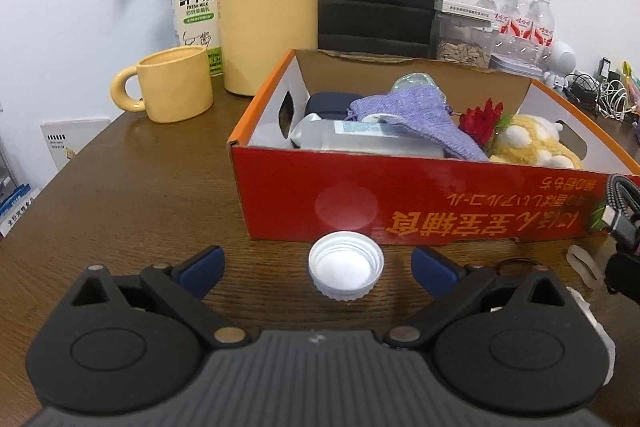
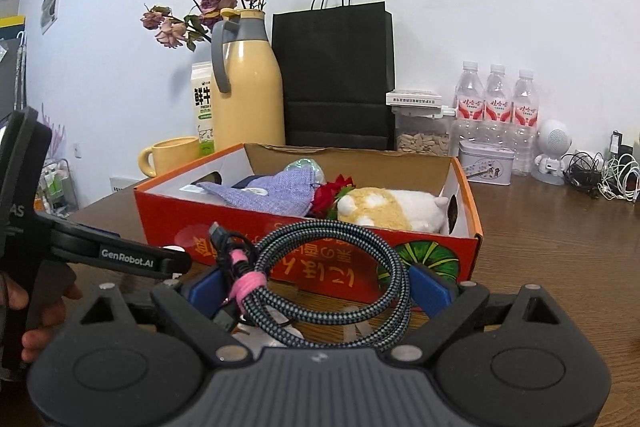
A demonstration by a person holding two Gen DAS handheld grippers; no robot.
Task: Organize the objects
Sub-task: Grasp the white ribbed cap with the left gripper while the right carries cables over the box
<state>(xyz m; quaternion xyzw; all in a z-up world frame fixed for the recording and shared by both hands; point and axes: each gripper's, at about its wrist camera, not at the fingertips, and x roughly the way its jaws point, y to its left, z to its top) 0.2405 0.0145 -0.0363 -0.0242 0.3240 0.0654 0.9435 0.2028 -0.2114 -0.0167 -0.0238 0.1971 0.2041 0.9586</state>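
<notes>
On the brown table (image 1: 140,187) the red box (image 1: 400,203) already holds several things, while my right gripper (image 2: 316,291) grips the cable (image 2: 340,267) near it and my left gripper (image 1: 318,267), spread wide, flanks the cap (image 1: 346,271), both judged still to go in.

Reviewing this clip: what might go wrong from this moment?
The left gripper is open around the white cap, which lies close to the red box; closing off-center may flick the cap against the wall. The right gripper holds a coiled braided cable whose plug end sticks up loose; it may snag the box rim or slip out when lifted.
</notes>
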